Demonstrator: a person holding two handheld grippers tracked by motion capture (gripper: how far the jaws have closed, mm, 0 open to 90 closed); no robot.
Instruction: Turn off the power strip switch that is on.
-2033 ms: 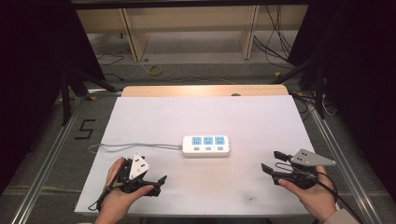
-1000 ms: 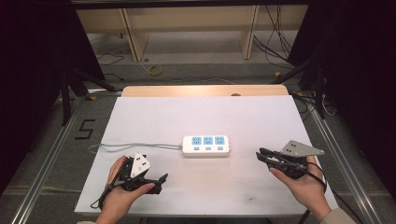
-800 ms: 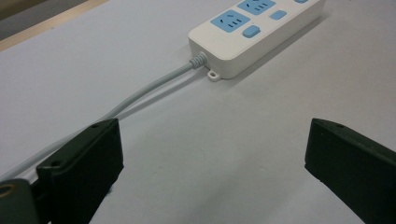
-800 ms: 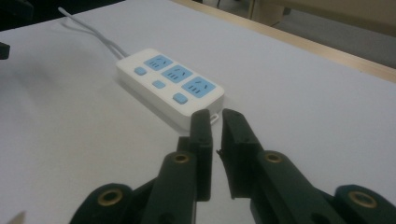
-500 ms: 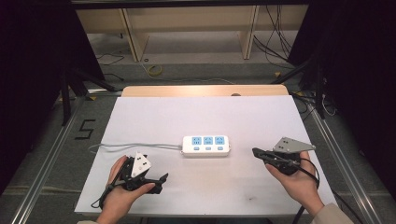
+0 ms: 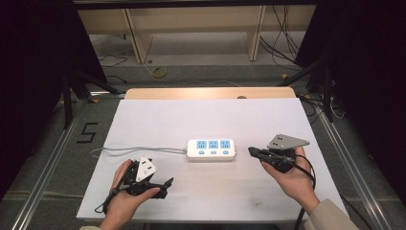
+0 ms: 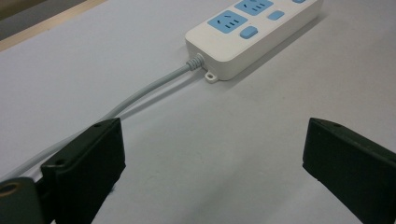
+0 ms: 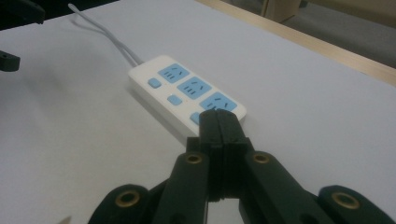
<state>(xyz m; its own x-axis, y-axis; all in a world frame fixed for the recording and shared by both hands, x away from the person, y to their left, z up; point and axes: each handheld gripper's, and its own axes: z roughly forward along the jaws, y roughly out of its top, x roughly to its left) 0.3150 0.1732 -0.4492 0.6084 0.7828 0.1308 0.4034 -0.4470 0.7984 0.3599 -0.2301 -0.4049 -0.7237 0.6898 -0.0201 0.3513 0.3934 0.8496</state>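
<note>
Black right tongs [image 6: 253,152] level, beside power strip [image 6: 211,149]

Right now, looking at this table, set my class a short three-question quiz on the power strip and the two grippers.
1. True or false: the right gripper has its jaws shut with nothing between them.
2. How many blue sockets does the power strip have?
3. The left gripper is: A) clamped on the cable, B) open above the table, C) pressing a switch.

Key:
1. True; the jaws meet, pointing at the strip's near end.
2. Three, each with a blue switch beside it.
3. B; its jaws stand wide apart, and the cable runs past one jaw, unclamped.
</note>
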